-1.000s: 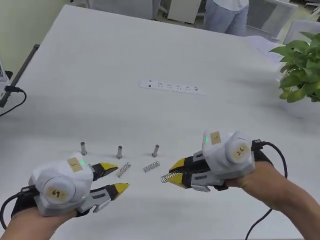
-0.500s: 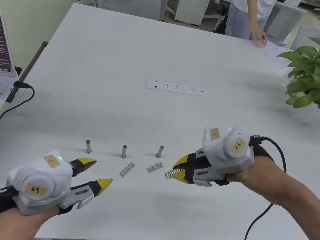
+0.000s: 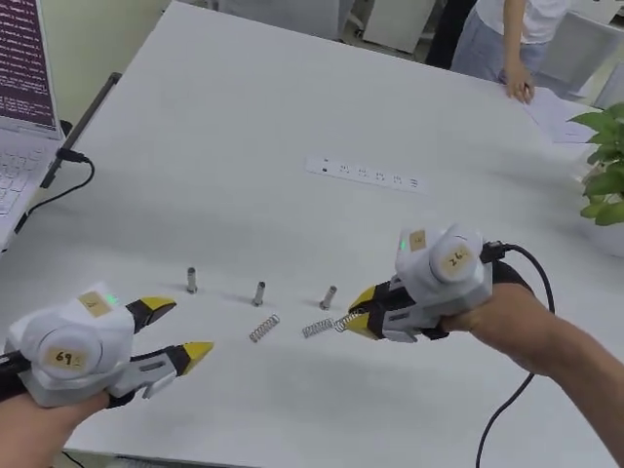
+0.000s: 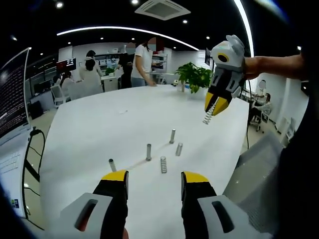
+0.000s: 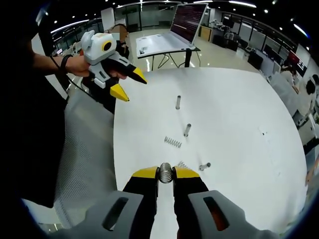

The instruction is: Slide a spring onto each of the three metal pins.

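Note:
Three short metal pins stand in a row on the white table: left pin (image 3: 191, 280), middle pin (image 3: 259, 292), right pin (image 3: 329, 297). My right gripper (image 3: 363, 314) is shut on a spring (image 3: 343, 320) whose free end hangs just right of and below the right pin. In the right gripper view the held spring (image 5: 165, 172) sits between the yellow tips, with the pins (image 5: 187, 130) ahead. Two loose springs (image 3: 264, 328) (image 3: 317, 328) lie in front of the pins. My left gripper (image 3: 180, 330) is open and holds nothing, near the left pin; its own view shows the pins (image 4: 148, 152) and a loose spring (image 4: 163, 164).
A white power strip (image 3: 363, 175) lies at the table's middle. A laptop (image 3: 19, 97) with a black cable (image 3: 68, 175) sits off the left edge. A potted plant (image 3: 606, 171) stands at the right. A person (image 3: 507, 39) stands at the far edge.
My right gripper has carried the spring up and closer to the right pin. My left gripper has drawn back to the left, away from the loose springs. The head camera has shifted.

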